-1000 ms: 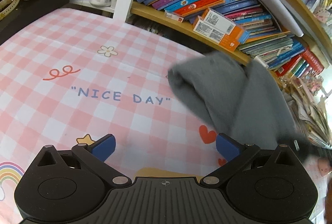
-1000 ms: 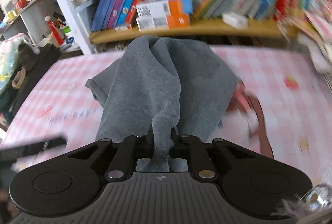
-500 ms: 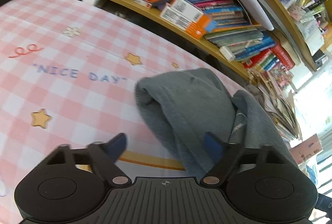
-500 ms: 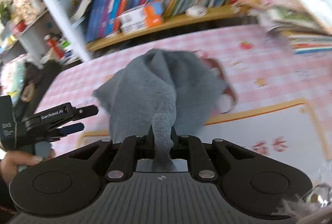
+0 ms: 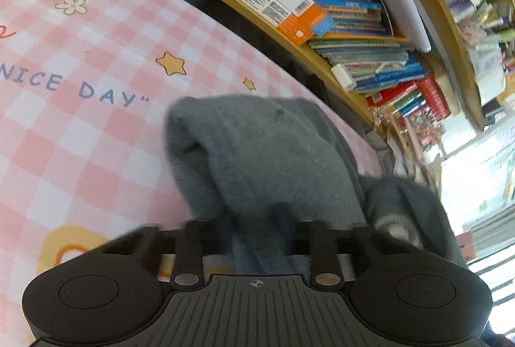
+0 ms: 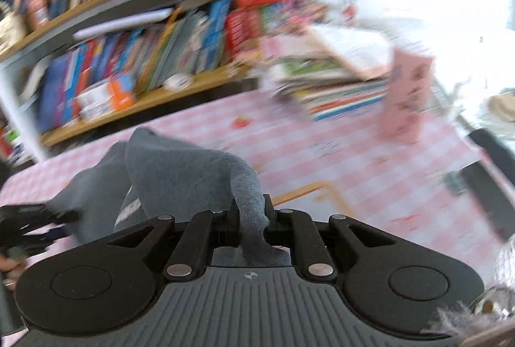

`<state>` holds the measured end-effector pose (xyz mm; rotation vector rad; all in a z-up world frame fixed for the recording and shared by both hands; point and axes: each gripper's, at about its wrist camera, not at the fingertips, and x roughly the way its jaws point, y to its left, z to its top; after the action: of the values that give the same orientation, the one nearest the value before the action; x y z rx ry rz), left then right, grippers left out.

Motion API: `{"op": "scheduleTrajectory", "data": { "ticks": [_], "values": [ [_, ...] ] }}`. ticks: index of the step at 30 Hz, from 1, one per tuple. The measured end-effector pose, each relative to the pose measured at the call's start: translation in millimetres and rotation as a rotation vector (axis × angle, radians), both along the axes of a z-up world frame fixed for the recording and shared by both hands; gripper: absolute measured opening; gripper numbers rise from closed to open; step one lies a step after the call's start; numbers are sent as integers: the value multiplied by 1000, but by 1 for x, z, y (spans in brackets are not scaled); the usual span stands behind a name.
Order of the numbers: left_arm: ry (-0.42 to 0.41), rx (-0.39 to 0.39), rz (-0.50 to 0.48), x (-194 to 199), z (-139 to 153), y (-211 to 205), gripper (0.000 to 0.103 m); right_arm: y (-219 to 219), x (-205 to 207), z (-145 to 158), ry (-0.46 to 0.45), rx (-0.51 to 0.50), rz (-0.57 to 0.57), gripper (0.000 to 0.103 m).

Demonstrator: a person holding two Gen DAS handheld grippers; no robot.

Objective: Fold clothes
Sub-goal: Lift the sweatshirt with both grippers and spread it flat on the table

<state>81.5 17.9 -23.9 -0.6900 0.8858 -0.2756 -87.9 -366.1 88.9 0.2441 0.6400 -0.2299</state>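
Garment: a grey knit cloth (image 5: 257, 154), bunched in soft folds, lies partly on the tabletop (image 5: 80, 128) and partly lifted off it; a small light patch shows on the cloth in both views.
Tabletop: covered with a pink and white check sheet with stars, a flower and the words "NICE DAY"; the cloth is on the side near the bookshelf (image 5: 338, 64).
Left gripper (image 5: 257, 220): the jaws have just been closing and now stand almost together, with a fold of the grey cloth between them; the cloth goes forward and up from the jaws in a wide hump.
Right gripper (image 6: 251, 212): the jaws are closed tight on a narrow twisted strip of the cloth (image 6: 180, 173); the strip goes through the jaws and a short end hangs out behind them, toward the camera.
Cloth between the grippers: in the right wrist view it stretches from the jaws to the left, where the black left gripper (image 6: 35, 221) meets its far edge; this part of the view is blurred.
Hand (image 6: 8, 263): only a small part shows at the left edge of the right wrist view, under the left gripper.
Background: books on the shelf and a pile of books (image 6: 338, 89) on the tabletop, all blurred in the right wrist view.
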Motion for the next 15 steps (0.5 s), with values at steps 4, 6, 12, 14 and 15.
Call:
{"op": "scheduleTrajectory", "data": {
  "ticks": [4, 6, 12, 14, 15],
  "values": [
    [-147, 32, 58, 6, 37, 28, 6, -28, -2, 6, -3, -40, -46, 10],
    [-259, 119, 116, 11, 67, 39, 5, -32, 0, 3, 20, -16, -14, 10],
    [-562, 262, 261, 37, 159, 54, 4, 15, 10, -17, 114, 21, 241, 9],
    [-620, 281, 238, 45, 176, 44, 4, 38, 13, -22, 143, -22, 357, 9],
    [-638, 286, 219, 49, 182, 37, 4, 48, 15, -24, 161, -51, 419, 9]
  ]
}}
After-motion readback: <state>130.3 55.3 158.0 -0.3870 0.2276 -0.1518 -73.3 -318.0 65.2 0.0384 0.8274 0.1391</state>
